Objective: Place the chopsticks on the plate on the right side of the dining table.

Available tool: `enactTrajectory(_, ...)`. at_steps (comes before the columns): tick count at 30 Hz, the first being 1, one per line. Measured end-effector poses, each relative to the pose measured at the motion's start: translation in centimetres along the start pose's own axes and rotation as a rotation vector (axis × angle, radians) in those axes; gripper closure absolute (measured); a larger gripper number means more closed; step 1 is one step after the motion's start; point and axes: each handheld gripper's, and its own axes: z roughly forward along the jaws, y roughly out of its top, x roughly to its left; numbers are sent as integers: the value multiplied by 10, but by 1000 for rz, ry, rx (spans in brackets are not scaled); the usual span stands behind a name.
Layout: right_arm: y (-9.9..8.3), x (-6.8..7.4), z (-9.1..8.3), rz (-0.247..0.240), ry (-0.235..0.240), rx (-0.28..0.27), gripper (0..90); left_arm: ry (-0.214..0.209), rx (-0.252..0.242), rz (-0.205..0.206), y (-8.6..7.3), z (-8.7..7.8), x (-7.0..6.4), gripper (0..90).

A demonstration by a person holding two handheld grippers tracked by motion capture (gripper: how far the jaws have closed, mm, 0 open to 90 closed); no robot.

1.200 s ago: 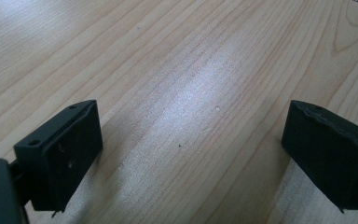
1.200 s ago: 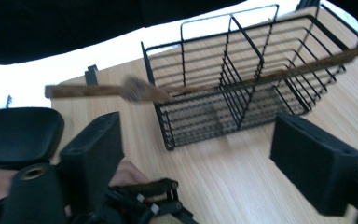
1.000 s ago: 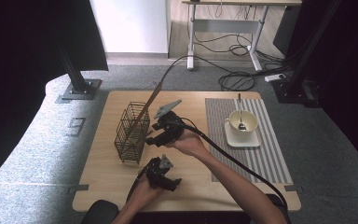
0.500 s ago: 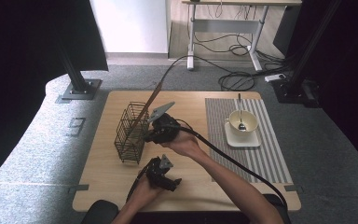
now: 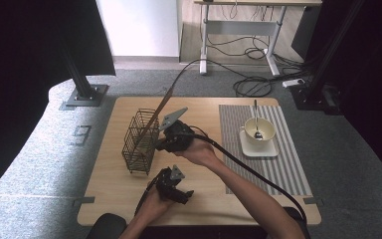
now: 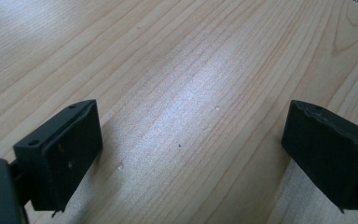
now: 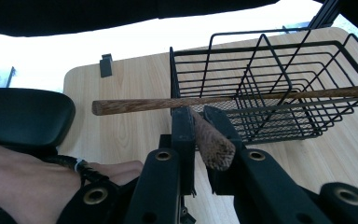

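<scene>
Right tongs [image 7: 196,122] are pinching a brown wooden stick [image 7: 209,137] beside the black wire basket [image 7: 279,84]; left tongs [image 6: 191,149] are hanging spread over the light wooden table [image 6: 177,60].

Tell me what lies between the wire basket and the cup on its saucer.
In the high view, the right gripper and the hand holding it lie between the wire basket and the cup, along with bare table and the striped mat's edge.
</scene>
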Motion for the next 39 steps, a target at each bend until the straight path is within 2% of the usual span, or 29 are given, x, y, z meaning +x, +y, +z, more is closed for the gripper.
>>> enactTrajectory(9, 1, -3, -15, 6, -2, -8, 818, 1, 0, -1, 0, 0, 0, 47)
enactTrajectory(21, 4, -6, -42, 14, -9, -17, 819, 3, -1, -2, 0, 0, 0, 47)
enactTrajectory(39, 5, -10, -80, 24, -41, -35, 819, 6, -2, -6, 0, 0, -1, 47)
